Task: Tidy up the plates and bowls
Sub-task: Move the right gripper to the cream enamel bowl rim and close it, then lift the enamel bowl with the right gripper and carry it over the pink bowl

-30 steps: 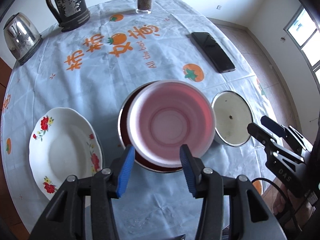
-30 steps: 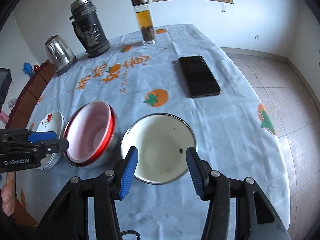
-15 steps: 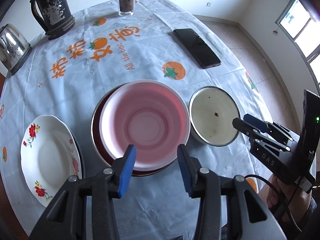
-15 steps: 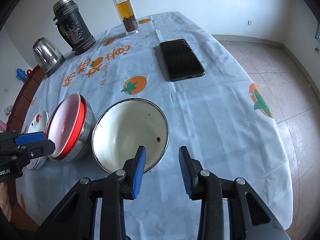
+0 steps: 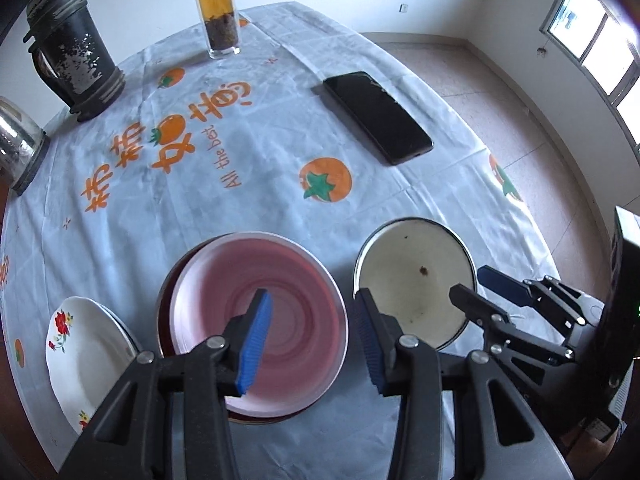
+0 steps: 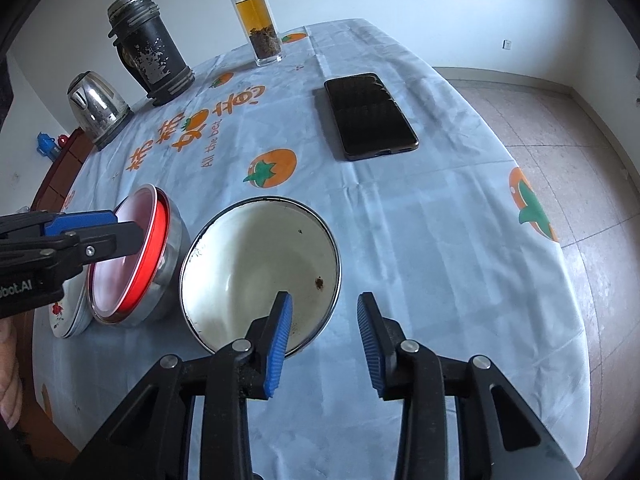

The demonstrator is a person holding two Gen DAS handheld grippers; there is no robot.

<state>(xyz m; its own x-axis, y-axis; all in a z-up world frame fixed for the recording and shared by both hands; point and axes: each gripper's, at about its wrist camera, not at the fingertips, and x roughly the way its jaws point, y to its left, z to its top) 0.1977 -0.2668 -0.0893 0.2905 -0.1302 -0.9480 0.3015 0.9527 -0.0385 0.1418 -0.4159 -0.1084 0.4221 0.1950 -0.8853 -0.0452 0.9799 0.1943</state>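
Observation:
A pink bowl (image 5: 224, 280) with a red outer band (image 6: 154, 240) is nested in a steel bowl (image 6: 168, 276). My left gripper (image 5: 312, 336) is open over the pink bowl's right rim, one finger above the inside and one outside. To the right stands a white enamel bowl (image 5: 412, 264) with a dark speck. My right gripper (image 6: 324, 336) is open astride the near rim of the enamel bowl (image 6: 256, 256), pads clear of it. A flowered white plate (image 5: 80, 352) lies at the left. Each gripper shows in the other's view: the right gripper (image 5: 470, 282) and the left gripper (image 6: 108, 226).
A black phone (image 5: 376, 116) lies on the far right of the persimmon-print tablecloth (image 5: 248, 184). At the back stand a glass tea bottle (image 5: 216, 12), a worn black jug (image 5: 72, 60) and a steel kettle (image 5: 16, 148). The table edge and tiled floor (image 6: 560, 128) are to the right.
The left gripper has shifted right and forward, so the pink bowl's right rim now lies between its fingers. The right gripper has narrowed and come down onto the enamel bowl's near rim.

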